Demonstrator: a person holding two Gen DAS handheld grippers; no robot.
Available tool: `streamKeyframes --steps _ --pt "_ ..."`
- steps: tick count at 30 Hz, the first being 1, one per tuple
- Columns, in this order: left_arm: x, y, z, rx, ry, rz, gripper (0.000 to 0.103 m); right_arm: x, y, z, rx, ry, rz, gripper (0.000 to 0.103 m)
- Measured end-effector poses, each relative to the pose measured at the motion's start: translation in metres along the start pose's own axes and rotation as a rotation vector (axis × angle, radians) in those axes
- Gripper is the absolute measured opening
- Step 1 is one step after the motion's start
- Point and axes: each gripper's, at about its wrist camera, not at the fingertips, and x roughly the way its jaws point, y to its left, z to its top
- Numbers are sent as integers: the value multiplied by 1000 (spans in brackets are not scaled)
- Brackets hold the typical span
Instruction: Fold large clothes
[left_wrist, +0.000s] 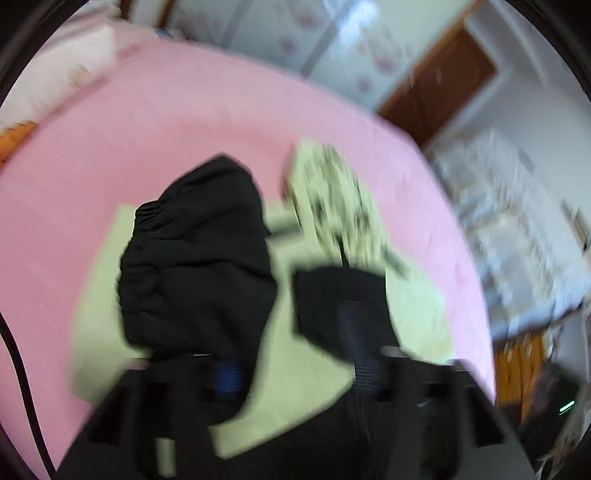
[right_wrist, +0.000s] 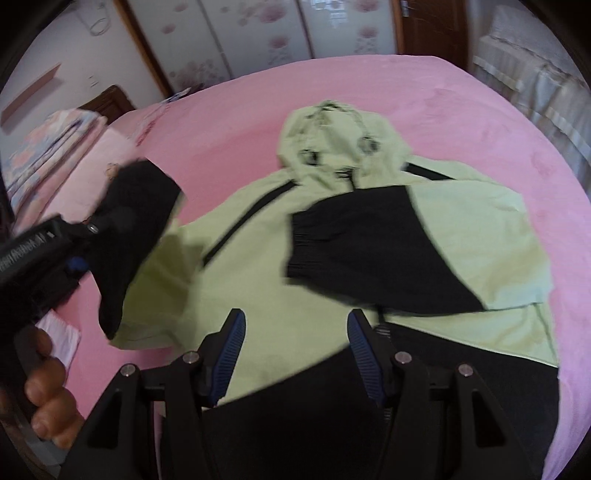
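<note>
A light green and black hooded jacket lies spread on the pink bed, hood at the far end. Its right sleeve with a black cuff is folded across the body. In the right wrist view my left gripper comes in from the left, shut on the black cuff of the left sleeve, which hangs lifted above the bed. The left wrist view is blurred; that black sleeve drapes over the left finger there. My right gripper is open and empty above the jacket's lower half.
The pink bed sheet surrounds the jacket. Pillows and folded bedding lie at the left edge. Floral wardrobe doors stand beyond the bed. White covered furniture is at the right.
</note>
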Motion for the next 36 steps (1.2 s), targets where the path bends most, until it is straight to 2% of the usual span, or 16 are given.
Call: streamKeyframes --steps 3,6,9,13,16,20,22,27,30,33,36 --pt "45 -24 -33 55 130 63 63 -5 -41 -6 54 8 -30 58" --pt "60 -32 -64 63 197 84 64 -10 -70 -12 78 5 -53 58" --pt "57 -33 -66 45 204 85 68 -10 -84 -17 94 13 -50 58" --pt "40 -25 -65 36 187 164 68 -11 -88 -18 97 13 -21 58" --pt "17 -21 -70 42 168 190 68 -13 -78 -15 70 6 8 58" --pt "-5 -10 -81 -5 178 92 69 -14 -52 -6 15 -7 54 58" --pt "-10 -3 -89 -21 192 67 73 -14 -38 -2 -14 -15 68 58" --pt "-15 10 -113 -20 214 77 76 -11 -2 0 -79 -10 109 58" --pt "-17 14 -130 24 214 86 88 -2 18 -6 -123 39 158 58" --pt "-15 20 -149 53 204 100 88 13 37 -14 -170 117 222 58" --pt "-21 30 -160 31 197 55 88 29 56 -25 -242 181 271 58"
